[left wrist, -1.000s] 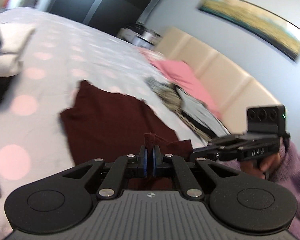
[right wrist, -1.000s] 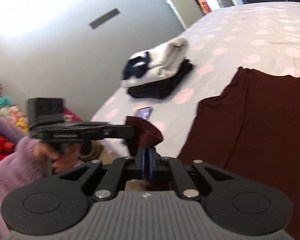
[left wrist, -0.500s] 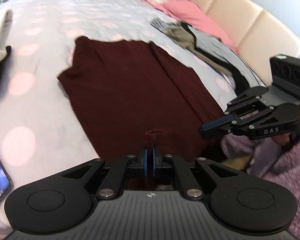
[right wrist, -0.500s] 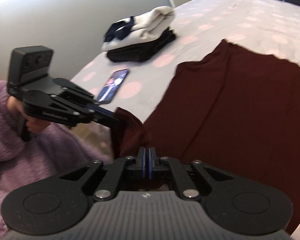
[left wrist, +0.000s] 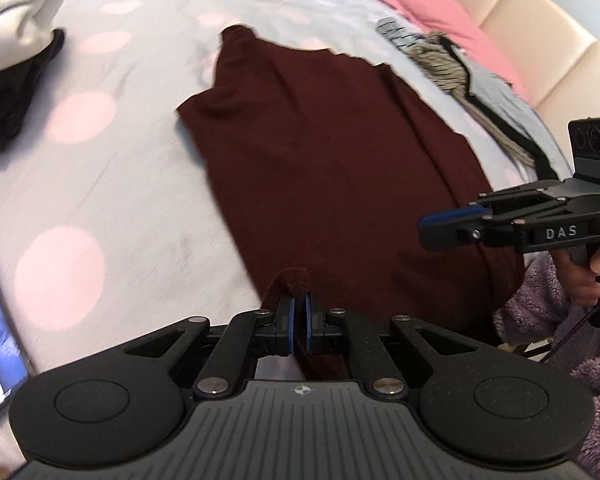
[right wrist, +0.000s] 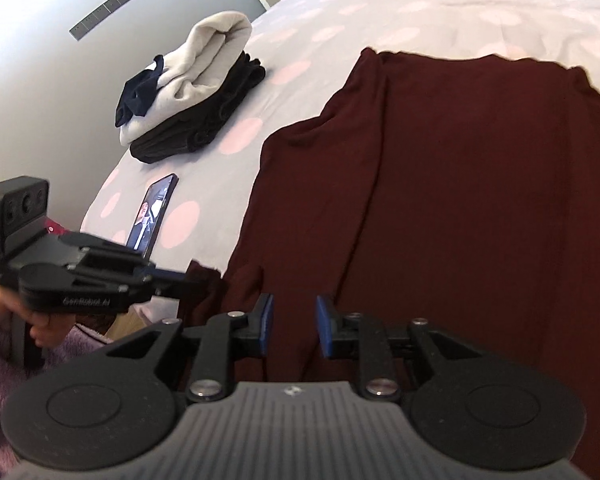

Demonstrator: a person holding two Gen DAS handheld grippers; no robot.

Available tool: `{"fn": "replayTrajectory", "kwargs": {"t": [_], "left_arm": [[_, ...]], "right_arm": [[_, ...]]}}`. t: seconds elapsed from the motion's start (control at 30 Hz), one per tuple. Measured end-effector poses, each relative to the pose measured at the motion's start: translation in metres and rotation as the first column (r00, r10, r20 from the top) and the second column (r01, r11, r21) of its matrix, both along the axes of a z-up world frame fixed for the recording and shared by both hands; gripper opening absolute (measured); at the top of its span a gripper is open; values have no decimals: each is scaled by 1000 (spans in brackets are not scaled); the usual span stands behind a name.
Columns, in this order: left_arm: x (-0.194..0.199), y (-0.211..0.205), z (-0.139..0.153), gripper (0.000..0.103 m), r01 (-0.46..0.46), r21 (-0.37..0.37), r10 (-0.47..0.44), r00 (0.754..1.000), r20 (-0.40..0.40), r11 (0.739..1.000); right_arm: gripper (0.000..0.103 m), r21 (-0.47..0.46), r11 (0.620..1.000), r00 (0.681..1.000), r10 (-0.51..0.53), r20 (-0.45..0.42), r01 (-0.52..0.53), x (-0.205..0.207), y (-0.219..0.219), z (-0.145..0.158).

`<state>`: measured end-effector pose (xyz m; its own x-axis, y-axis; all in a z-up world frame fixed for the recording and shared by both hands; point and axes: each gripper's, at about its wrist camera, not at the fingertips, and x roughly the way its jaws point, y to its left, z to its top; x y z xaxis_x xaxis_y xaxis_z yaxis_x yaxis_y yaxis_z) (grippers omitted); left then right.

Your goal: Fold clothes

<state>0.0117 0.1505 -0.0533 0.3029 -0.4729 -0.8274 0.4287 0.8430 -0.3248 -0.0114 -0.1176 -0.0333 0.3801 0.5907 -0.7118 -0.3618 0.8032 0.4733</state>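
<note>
Left gripper fingers pinching near hem of maroon garment; right gripper fingers opening, cloth under them unpinched, where previously clamped on a bunch; garment now spread flat on bed, right of folded stack; its folds not begun.
</note>
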Motion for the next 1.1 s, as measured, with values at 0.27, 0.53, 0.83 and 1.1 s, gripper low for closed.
{"fn": "replayTrajectory", "kwargs": {"t": [0.27, 0.53, 0.83, 1.1], "left_arm": [[-4, 19, -15, 3, -134, 53, 137, 988, -68, 990], [-8, 33, -26, 3, -175, 14, 176, 981, -87, 984], [-6, 40, -27, 4, -204, -11, 202, 974, -106, 979], [-12, 46, -15, 4, -250, -83, 243, 966, -87, 965]], "right_arm": [[27, -70, 988, 989, 141, 42, -138, 17, 52, -7], [27, -13, 989, 989, 149, -14, -149, 33, 75, -13], [22, 32, 994, 988, 106, -110, -103, 43, 75, -25], [5, 120, 993, 996, 27, -91, -16, 32, 51, -17]]}}
